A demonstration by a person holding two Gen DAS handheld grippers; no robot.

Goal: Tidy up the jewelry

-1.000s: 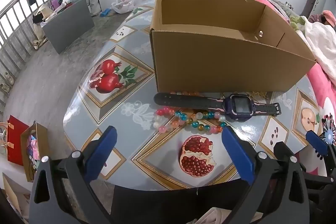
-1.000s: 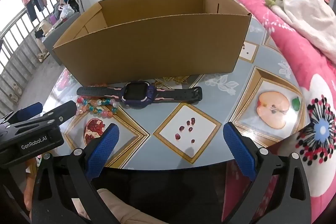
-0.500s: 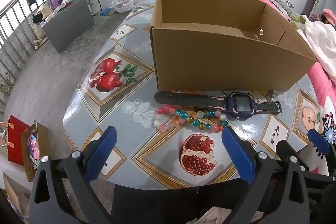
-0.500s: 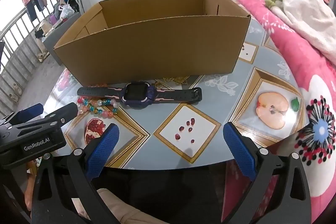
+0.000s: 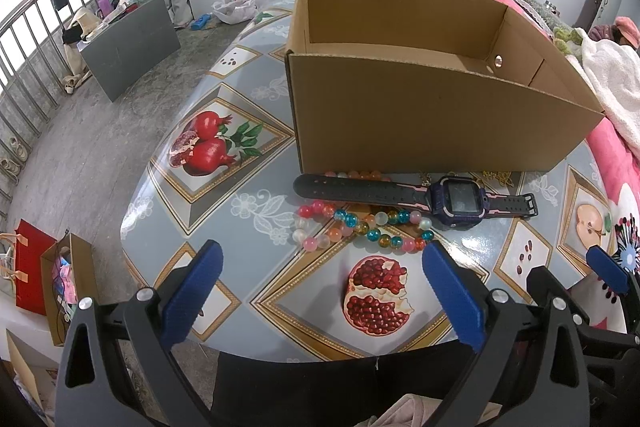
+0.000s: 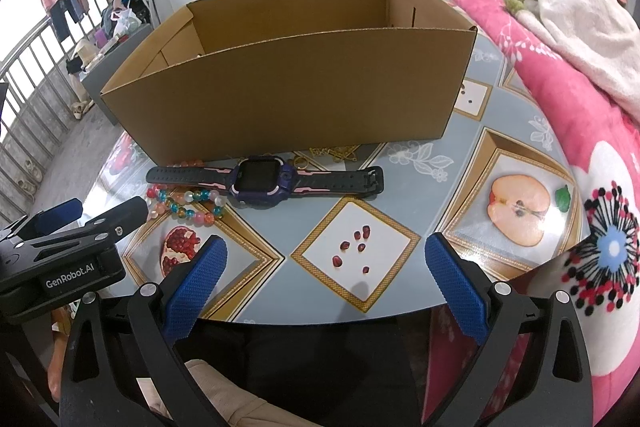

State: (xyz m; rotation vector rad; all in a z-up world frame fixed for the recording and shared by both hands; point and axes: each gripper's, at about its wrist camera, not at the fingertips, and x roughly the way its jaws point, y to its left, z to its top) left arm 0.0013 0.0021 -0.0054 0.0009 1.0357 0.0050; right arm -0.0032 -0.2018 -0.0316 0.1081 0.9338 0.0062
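Watch (image 5: pixel 416 195) lies flat mid-frame on table (image 5: pixel 248 203), long axis left-right, buckle end right, before cardboard box (image 5: pixel 432 115); bead bracelet (image 5: pixel 360 229) just below. My left fingers (image 5: pixel 192 291) and right fingers (image 6: pixel 196 279) spread, empty

On the table (image 5: pixel 240 203) in front of me, the cardboard box (image 5: pixel 420 123) sits toward the far edge. The watch (image 5: pixel 416 193) lies along the box's near wall, just before it. The bead bracelet (image 5: pixel 360 227) lies against the watch's near side, toward my left. A small chain (image 6: pixel 332 153) lies between watch and box. My left gripper (image 5: pixel 320 291) and right gripper (image 6: pixel 326 277) hover over the near edge.
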